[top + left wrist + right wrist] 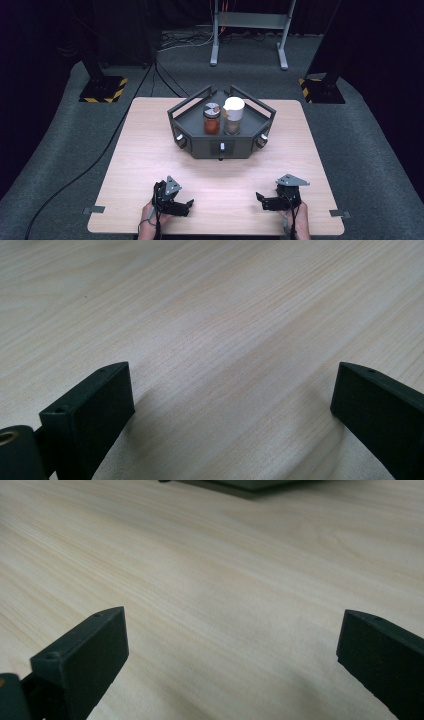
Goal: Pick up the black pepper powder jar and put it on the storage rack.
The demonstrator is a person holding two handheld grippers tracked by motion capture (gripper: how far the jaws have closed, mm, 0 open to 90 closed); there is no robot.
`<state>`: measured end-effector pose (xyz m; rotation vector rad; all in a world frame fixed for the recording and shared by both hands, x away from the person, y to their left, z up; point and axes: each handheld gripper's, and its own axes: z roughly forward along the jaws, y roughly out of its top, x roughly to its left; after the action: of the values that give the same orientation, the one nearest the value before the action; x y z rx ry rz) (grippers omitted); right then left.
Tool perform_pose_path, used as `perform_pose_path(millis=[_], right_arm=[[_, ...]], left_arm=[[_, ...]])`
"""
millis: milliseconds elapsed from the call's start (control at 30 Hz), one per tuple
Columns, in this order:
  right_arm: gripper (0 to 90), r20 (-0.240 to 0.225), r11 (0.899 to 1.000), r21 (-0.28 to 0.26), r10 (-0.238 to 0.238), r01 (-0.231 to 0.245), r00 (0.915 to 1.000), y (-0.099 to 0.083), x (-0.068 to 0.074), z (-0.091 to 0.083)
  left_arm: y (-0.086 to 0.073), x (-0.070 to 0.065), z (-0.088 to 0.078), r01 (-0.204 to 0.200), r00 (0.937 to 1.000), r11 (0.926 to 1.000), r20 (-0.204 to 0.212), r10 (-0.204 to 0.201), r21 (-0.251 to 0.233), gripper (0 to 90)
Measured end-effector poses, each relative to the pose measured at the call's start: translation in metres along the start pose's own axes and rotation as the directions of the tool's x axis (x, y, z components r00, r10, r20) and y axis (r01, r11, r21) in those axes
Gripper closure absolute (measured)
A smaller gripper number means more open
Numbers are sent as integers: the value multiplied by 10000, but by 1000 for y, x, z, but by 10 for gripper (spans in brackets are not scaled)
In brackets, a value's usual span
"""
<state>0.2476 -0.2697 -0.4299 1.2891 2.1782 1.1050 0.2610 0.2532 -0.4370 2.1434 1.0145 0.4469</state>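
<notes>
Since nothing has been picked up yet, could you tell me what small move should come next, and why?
Probably bring the right gripper forward toward the dark tray. Both grippers rest open near the table's front edge, the left gripper too, with bare wood between their fingers. The white-capped jar and red jar stand inside the tray, well ahead of them.

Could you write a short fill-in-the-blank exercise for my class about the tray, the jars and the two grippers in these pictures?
1. The dark tray holds ____ jars.
2. The jar with the white lid stands to the ____ of the red jar in the high view.
3. The left gripper and the right gripper both have their jaws ____.
4. Both grippers sit near the table edge ____ to the person.

Missing words: two; right; open; closest
</notes>
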Motion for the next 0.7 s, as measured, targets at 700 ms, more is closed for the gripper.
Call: perform_pose_path(millis=[700], right_arm=[[0, 224, 9996, -56, 274, -273, 9994, -10, 3, 4]], left_arm=[[0, 0, 0, 35, 10000, 10000, 18, -35, 2, 34]])
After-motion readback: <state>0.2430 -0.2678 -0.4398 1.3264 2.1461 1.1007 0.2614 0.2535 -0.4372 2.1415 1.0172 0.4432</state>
